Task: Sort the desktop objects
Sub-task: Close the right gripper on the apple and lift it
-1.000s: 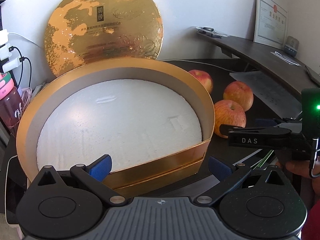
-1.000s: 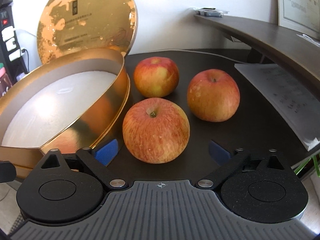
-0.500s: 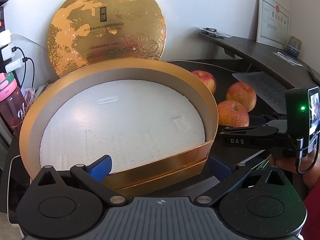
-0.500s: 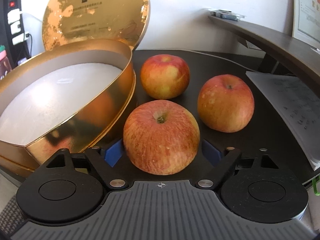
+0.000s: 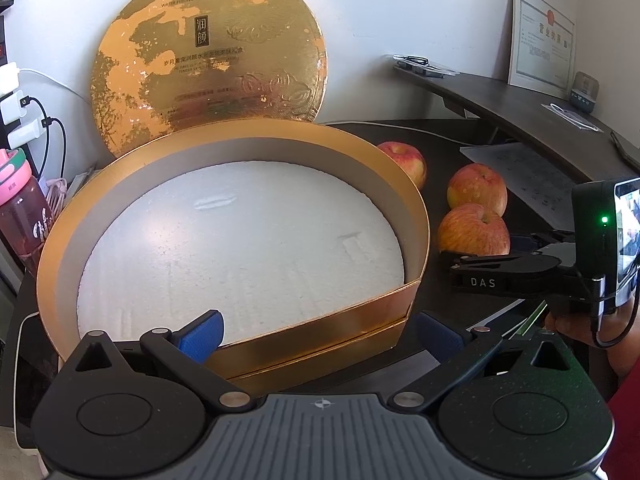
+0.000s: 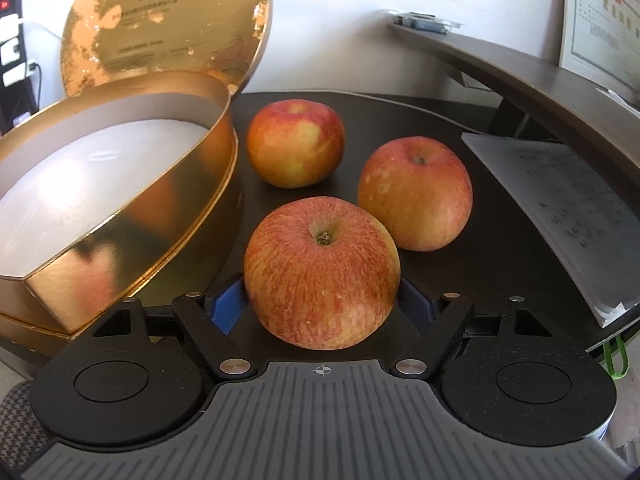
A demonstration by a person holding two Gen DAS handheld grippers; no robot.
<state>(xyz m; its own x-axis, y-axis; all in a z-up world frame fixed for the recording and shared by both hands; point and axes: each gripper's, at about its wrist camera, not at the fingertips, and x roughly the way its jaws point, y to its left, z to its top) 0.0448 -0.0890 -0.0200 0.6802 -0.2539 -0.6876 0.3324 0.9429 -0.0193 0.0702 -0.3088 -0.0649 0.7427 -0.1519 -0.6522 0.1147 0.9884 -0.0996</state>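
While the right gripper [image 6: 322,304] has its blue pads on both sides of the nearest apple [image 6: 321,271], I can't tell if it's properly clamped, so a round apple could roll out on the lift. The other two apples [image 6: 295,142] [image 6: 415,193] sit just behind, and the gold box [image 6: 120,184] wall is close on the left. The left gripper [image 5: 320,334] hangs wide open and empty over the box's near rim.
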